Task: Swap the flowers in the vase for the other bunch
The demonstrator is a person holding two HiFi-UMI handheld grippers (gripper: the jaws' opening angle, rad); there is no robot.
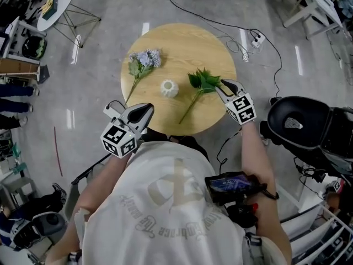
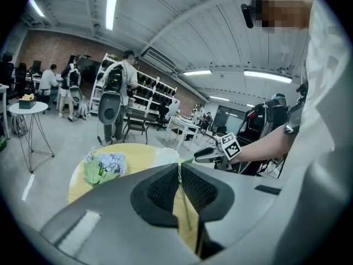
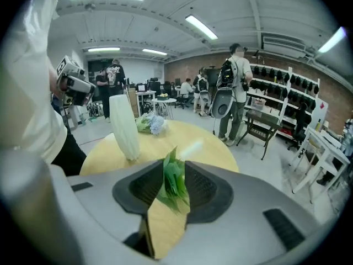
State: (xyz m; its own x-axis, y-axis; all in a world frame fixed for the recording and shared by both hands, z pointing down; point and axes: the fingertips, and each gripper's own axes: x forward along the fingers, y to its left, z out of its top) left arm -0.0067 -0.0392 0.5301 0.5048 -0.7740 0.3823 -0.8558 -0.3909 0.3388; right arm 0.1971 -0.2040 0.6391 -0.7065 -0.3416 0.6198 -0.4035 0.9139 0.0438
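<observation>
Head view: a round table (image 1: 182,43) bears the white vase (image 1: 169,88) at its middle, upright and with no flowers in it. The blue bunch (image 1: 144,59) lies to the vase's left and the green bunch (image 1: 203,81) to its right, each flat on the wood and apart from the vase. The left gripper (image 1: 144,112) hangs over the near edge. The right gripper (image 1: 225,87) is at the green bunch's leafy head. Only this view gives the whole layout, but neither gripper's jaw gap can be read in it.

Left gripper view: the left gripper (image 2: 179,173) has its jaws pressed together and holds nothing. Through the slit between them shows a thin stem (image 2: 186,206), lying on the table (image 2: 138,150) beyond. Past the jaws are the blue bunch (image 2: 105,167) at left, the vase (image 2: 165,156) and the right gripper (image 2: 207,156).

Right gripper view: the right gripper (image 3: 174,173) has its jaws apart, with the green bunch (image 3: 175,191) standing in the gap by its leaves, not visibly squeezed. The vase (image 3: 124,127) stands upright on the table (image 3: 204,148), with the blue bunch (image 3: 151,124) behind it and the left gripper (image 3: 74,84) far left.
</observation>
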